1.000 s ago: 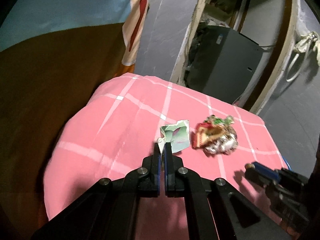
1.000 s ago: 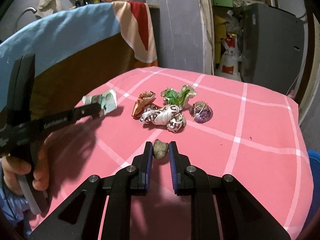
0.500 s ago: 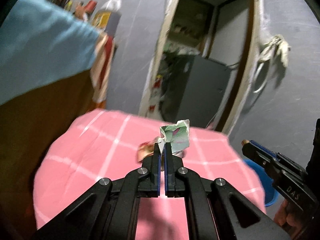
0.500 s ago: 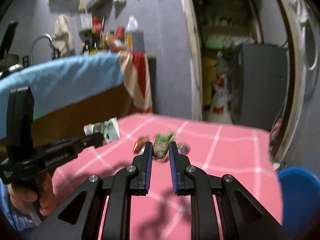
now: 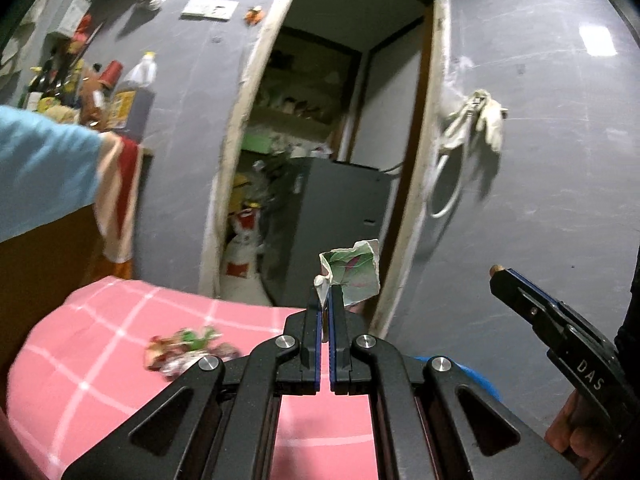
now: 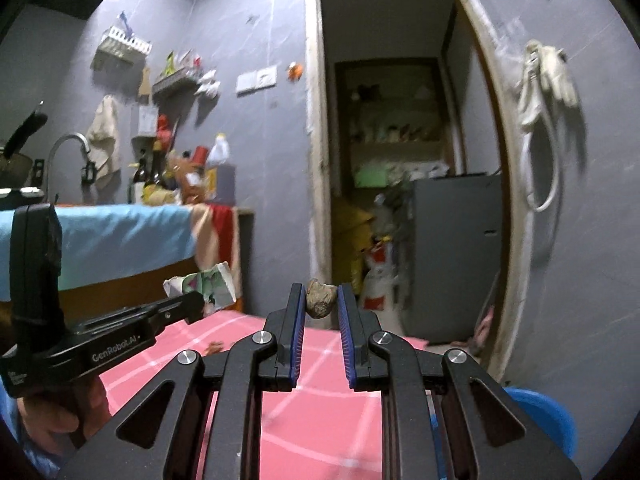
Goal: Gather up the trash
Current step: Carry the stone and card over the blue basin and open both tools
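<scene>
Both grippers are rising off the pink checked tablecloth, which filled the views a second ago and is now dropping low as doorway and grey wall take over. The left gripper is pinching a crumpled green-and-white paper scrap, the right gripper clamping a small brownish crumpled lump. Holding both grips firm while swinging toward the blue plastic bin at the table's right edge looks wise; the remaining crumpled wrappers are waiting on the cloth.

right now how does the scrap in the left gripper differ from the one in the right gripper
The paper scrap is flat, crumpled, white with green and pink print; the brown lump is rounded and plain. The left gripper pinches the paper by an edge; the right gripper clamps the lump across its middle. Both hang above the pink tablecloth.
</scene>
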Tool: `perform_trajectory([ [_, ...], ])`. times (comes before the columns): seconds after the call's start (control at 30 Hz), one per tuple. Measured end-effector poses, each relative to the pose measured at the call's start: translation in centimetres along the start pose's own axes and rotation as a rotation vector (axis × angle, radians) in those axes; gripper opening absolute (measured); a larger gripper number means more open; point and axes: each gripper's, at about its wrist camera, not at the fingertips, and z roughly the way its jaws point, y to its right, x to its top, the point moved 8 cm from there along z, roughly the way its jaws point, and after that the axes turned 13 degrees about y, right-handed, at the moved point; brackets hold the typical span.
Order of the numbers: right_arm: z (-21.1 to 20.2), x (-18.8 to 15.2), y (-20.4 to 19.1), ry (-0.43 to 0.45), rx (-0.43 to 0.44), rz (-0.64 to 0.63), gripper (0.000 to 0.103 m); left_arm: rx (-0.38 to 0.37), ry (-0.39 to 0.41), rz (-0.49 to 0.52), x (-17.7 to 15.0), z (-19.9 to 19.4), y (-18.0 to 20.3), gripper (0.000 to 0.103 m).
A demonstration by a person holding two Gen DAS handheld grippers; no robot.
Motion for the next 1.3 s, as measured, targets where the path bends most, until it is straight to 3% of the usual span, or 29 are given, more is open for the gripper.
perform_trajectory([
  [0.37,-3.4,0.5,7.0,0.027,-0.138,-0.007,0.014,-0.126,-0.018,0.037,-1.4,2.8,8.1,0.001],
  [0.67,-5.1,-2.1,11.4,-0.026,-0.217,0.043,0.014,-0.164,-0.109,0.071,-5.1,5.5,12.1,0.001],
  [1.3,-5.4,-8.3,15.8,-0.197,-0.289,0.183,0.015,-0.160,-0.358,0.087,-12.8,8.5,13.1,0.001],
])
